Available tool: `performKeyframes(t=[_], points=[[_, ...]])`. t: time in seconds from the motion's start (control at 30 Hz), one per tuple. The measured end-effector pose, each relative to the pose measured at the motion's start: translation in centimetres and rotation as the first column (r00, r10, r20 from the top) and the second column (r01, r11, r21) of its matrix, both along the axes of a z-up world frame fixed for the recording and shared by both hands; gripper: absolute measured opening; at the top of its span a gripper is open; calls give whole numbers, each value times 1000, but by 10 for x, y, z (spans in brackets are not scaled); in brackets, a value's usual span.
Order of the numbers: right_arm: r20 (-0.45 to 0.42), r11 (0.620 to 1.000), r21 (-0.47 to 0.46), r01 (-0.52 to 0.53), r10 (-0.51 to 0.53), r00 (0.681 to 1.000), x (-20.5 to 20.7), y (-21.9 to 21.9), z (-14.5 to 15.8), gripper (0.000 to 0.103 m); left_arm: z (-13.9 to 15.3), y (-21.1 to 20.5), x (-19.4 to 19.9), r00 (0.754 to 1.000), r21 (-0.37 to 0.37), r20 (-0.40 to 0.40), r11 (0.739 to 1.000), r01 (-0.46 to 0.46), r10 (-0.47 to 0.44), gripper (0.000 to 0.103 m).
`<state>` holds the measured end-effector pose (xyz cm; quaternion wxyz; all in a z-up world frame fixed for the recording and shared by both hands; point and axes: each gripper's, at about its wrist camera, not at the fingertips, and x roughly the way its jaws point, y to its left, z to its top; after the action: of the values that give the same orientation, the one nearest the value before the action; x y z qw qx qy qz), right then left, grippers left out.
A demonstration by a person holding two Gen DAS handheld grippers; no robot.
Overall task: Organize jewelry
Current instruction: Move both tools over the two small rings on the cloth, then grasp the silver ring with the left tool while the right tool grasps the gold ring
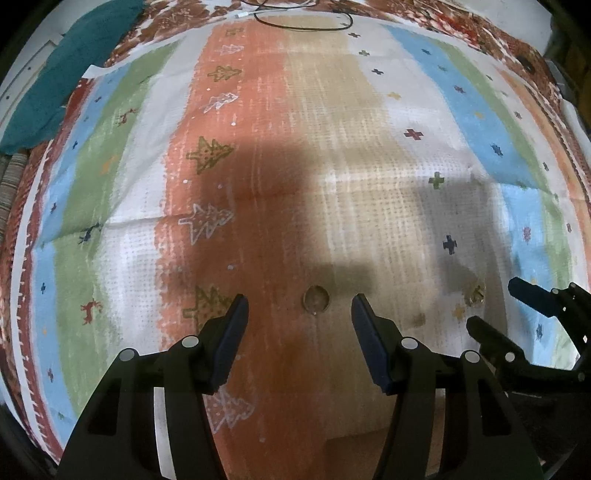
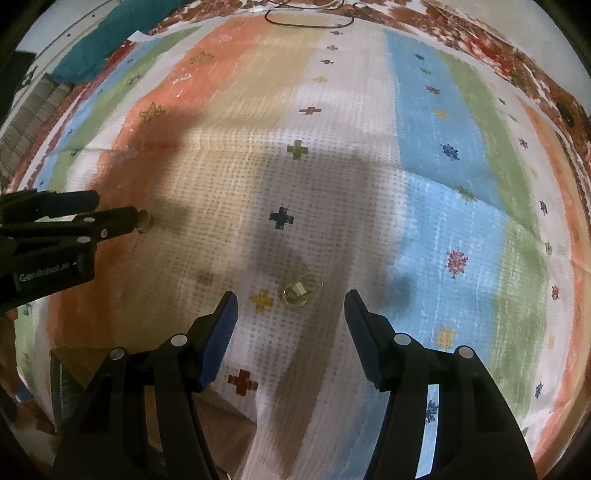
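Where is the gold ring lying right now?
Left wrist view: the gold ring lies on the striped cloth, where orange meets tan, just ahead of the open left tool.

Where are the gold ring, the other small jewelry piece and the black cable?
gold ring (image 1: 316, 299), left wrist view, on its band.
small jewelry piece (image 2: 296, 291), right wrist view, on its middle.
black cable (image 1: 306, 26), left wrist view, on the loop's near edge.

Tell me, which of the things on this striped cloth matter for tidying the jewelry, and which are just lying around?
For the job:
- gold ring, ahead of the open left gripper
- tangled ring pieces, ahead of the open right gripper

Just lying about:
- teal cloth at the far edge
- black cable
- striped cloth underneath
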<state>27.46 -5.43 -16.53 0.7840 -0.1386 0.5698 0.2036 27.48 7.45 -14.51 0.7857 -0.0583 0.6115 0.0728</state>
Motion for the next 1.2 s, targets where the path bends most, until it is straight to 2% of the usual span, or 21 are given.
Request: performKeyframes(t=[0.1, 0.23, 0.33, 0.5, 0.6, 0.63, 0.9, 1.2], points=[[-7, 1000, -9, 0, 0, 1000, 3, 1, -4, 55, -6, -1, 4, 1000, -2, -12, 1000, 4, -4, 57], [-10, 1000, -14, -4, 4, 1000, 6, 4, -8, 50, -14, -2, 9, 999, 3, -35, 1000, 10, -10, 47], [-26, 1000, -22, -13, 13, 1000, 7, 6, -13, 42, -18, -2, 13, 999, -8, -38, 1000, 6, -6, 44], [-17, 999, -43, -17, 16, 1000, 10, 8, -18, 33, -27, -7, 18, 998, -6, -58, 1000, 17, -18, 28], [-13, 999, -46, -10, 10, 1000, 13, 7, -18, 23, -30, -8, 18, 998, 7, -54, 1000, 24, -24, 24], [-11, 999, -45, -8, 8, 1000, 14, 6, -18, 19, -30, -8, 18, 998, 8, -52, 1000, 26, -25, 18], [-8, 999, -34, -16, 15, 1000, 12, 6, -17, 17, -29, -6, 11, 999, -6, -40, 999, 32, -33, 18], [36, 1000, -2, -16, 16, 999, -3, -3, 8, 17, -7, 0, -6, 1000, -29, 2, 1000, 2, -2, 18]])
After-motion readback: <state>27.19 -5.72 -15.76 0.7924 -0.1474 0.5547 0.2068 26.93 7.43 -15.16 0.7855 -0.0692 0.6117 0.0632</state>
